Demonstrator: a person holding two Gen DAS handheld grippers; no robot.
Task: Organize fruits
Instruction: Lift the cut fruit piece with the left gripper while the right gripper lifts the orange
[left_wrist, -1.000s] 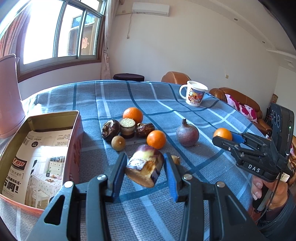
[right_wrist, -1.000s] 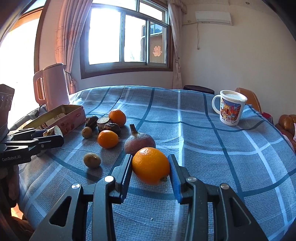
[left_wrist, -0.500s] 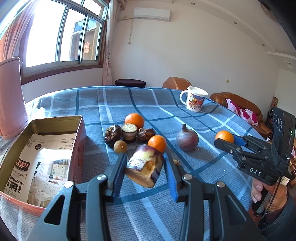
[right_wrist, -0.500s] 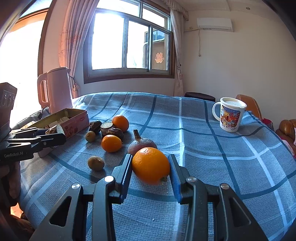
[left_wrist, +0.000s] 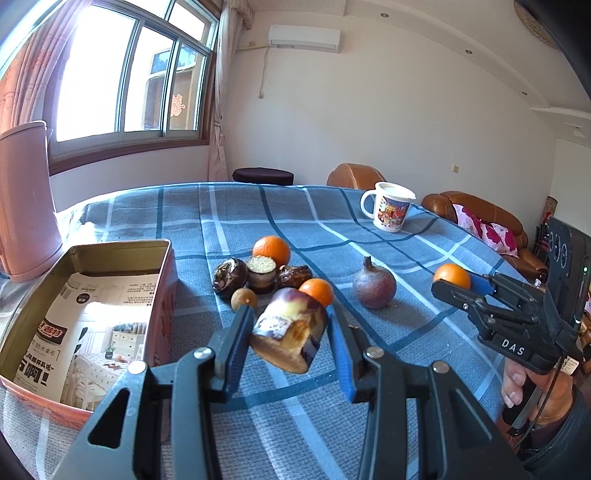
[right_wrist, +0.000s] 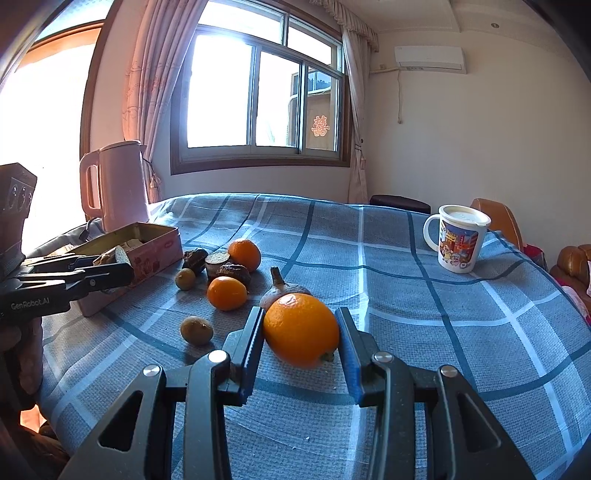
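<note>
Oranges are numbering three: one (right_wrist: 301, 334) the right gripper (right_wrist: 301, 341) is pinching, two (left_wrist: 271, 250) (left_wrist: 316, 291) are lying on the worktop (left_wrist: 369, 406); the left gripper (left_wrist: 291, 339) is clamping one purple fruit chunk (left_wrist: 290, 334).

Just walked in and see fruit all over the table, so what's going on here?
A person is sorting fruit with a hand-held gripper in each hand. The left gripper holds a cut chunk of purple-skinned fruit above the cloth, beside the open tin box, which is lined with printed paper. The right gripper is clamped on an orange. Two more oranges, a pomegranate and some small brown fruits still lie on the blue checked tablecloth.
</note>
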